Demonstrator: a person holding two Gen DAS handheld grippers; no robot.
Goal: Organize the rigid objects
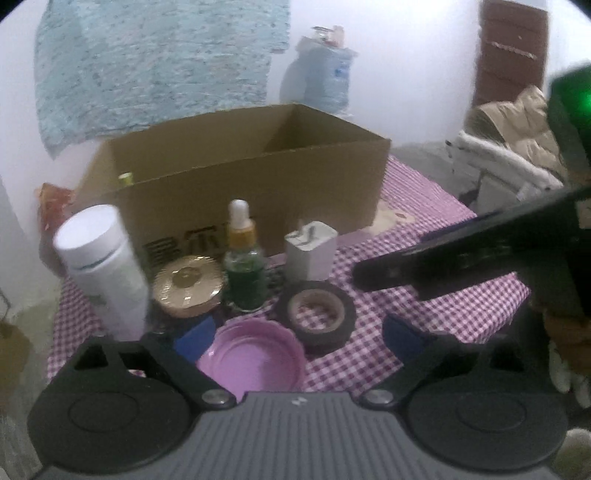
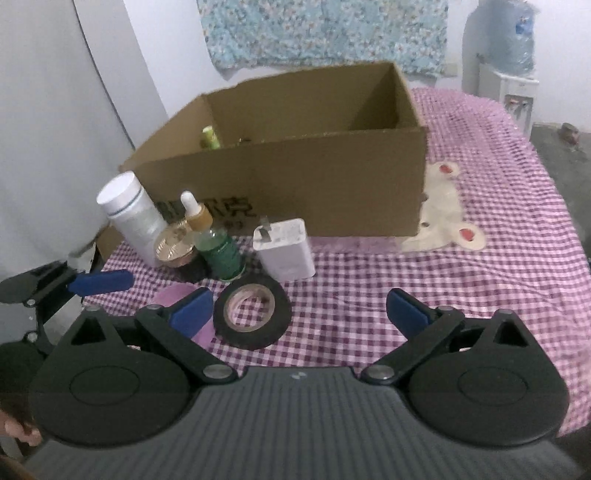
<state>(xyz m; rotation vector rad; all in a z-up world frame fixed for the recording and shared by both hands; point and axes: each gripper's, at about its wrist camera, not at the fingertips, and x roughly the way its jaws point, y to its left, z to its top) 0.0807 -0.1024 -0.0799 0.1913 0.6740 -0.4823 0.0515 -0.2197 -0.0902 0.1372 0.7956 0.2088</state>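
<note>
Checked cloth [image 2: 406,295] on table; floral fabric [image 2: 325,33] on wall — both hand-held grippers wide, empty.

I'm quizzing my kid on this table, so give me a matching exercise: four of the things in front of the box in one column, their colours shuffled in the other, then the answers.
Things:
1. roll of tape
2. shallow dish
3. dropper bottle
4. charger plug

Colours:
A. white
B. green glass with a white tip
C. black
D. pink-purple

Pairs: 1-C, 2-D, 3-B, 4-A
</note>
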